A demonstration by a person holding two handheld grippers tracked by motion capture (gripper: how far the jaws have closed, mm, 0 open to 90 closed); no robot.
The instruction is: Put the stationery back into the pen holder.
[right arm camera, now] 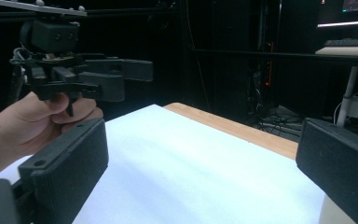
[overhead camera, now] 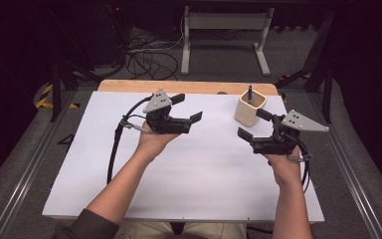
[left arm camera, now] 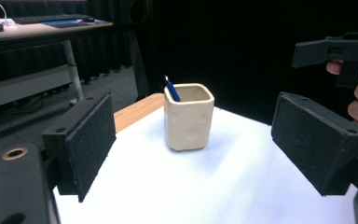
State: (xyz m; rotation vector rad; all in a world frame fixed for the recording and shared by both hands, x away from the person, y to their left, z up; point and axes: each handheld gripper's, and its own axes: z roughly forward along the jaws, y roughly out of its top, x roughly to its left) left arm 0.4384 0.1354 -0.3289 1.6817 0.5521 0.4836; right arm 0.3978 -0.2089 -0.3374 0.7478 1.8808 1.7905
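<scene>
Hard, breakable cream cup (left arm camera: 189, 116) with blue pen (left arm camera: 172, 89) inside; best grabbed by flat sides. Both grippers (overhead camera: 189, 108) (overhead camera: 253, 124) spread wide, holding nothing.

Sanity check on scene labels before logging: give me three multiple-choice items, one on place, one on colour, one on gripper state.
1. Where does the cup stand?
A. near edge of the table, by the person
B. far right part of the white table, close to the right gripper
C. on the floor

2. What colour is the pen in the cup?
A. red
B. green
C. blue

3. How do the jaws of the left gripper stand?
A. open, holding nothing
B. shut on the cup
C. shut on the pen

Key: 1 B, the high view shows it there. 2 C, the left gripper view shows a blue shaft. 3 A, wide gap between its pads.
</scene>
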